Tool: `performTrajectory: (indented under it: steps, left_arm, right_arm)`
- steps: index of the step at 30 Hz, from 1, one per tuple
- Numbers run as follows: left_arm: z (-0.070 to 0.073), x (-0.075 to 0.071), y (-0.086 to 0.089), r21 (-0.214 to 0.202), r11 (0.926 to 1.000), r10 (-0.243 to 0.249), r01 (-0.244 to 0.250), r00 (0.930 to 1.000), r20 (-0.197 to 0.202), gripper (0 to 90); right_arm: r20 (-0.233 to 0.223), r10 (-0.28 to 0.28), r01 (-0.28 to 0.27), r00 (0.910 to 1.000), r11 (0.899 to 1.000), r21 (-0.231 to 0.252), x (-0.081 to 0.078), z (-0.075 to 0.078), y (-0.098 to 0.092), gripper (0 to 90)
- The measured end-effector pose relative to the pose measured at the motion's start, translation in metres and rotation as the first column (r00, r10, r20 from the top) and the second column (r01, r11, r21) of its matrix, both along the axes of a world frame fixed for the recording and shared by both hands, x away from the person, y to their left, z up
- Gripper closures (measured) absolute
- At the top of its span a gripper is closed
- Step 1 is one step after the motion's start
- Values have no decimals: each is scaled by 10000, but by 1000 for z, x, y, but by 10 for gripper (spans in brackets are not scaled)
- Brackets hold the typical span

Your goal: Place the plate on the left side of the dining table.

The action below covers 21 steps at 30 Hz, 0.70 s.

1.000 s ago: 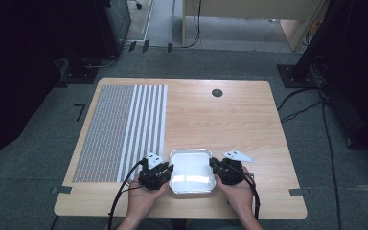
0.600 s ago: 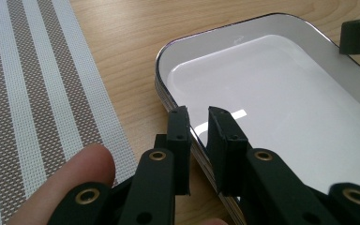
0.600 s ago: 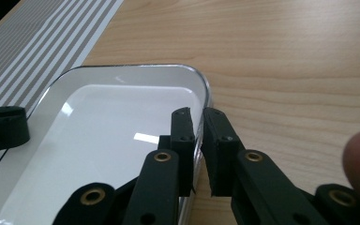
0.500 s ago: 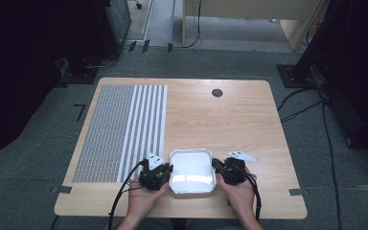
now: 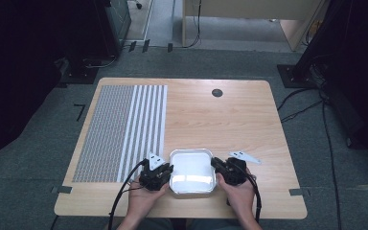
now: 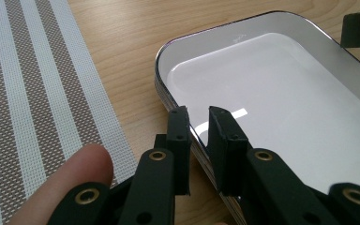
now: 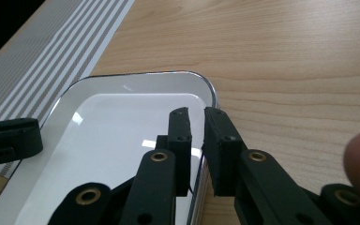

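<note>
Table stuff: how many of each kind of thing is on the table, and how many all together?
Shiny tray: 1
Striped mat: 1
Claws, one at each side rim of the tray, left and right: 2
Total: 4

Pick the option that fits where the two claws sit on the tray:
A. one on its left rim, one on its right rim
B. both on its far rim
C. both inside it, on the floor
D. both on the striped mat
A: the left claw straddles the left rim of the metal tray, and the right claw straddles its right rim.
</note>
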<state>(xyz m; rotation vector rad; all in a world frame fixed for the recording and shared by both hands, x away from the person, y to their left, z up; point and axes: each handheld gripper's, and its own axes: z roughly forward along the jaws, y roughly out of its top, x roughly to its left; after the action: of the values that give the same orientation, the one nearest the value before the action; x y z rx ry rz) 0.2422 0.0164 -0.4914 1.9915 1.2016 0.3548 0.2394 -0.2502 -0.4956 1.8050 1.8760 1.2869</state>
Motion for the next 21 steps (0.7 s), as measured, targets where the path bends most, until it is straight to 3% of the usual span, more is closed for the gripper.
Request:
performTrajectory:
  steps: [3,4,7,8,11,21]
  left_arm:
    - [0,0,0,-2,10000,-11,11,10000,-5,793]
    - [0,0,0,15,10000,-10,10,10000,7,793]
    - [0,0,0,15,10000,-14,14,10000,17,793]
    - [0,0,0,17,10000,-22,22,10000,6,793]
    - [0,0,0,19,10000,-30,30,10000,18,793]
    - [-1,0,0,29,10000,-77,77,10000,-8,780]
  right_arm:
    - [74,-392,394,9992,9986,-353,-1,1,-2,847]
    - [172,-555,556,9983,9984,-44,-2,3,-5,847]
    - [-142,-395,396,9991,9992,57,0,2,-5,843]
    - [-473,-235,248,9986,9994,257,2,-1,-5,842]
    - [-671,-103,120,9977,9996,241,3,-4,-3,850]
    - [-465,-79,104,9989,9985,545,0,1,-2,870]
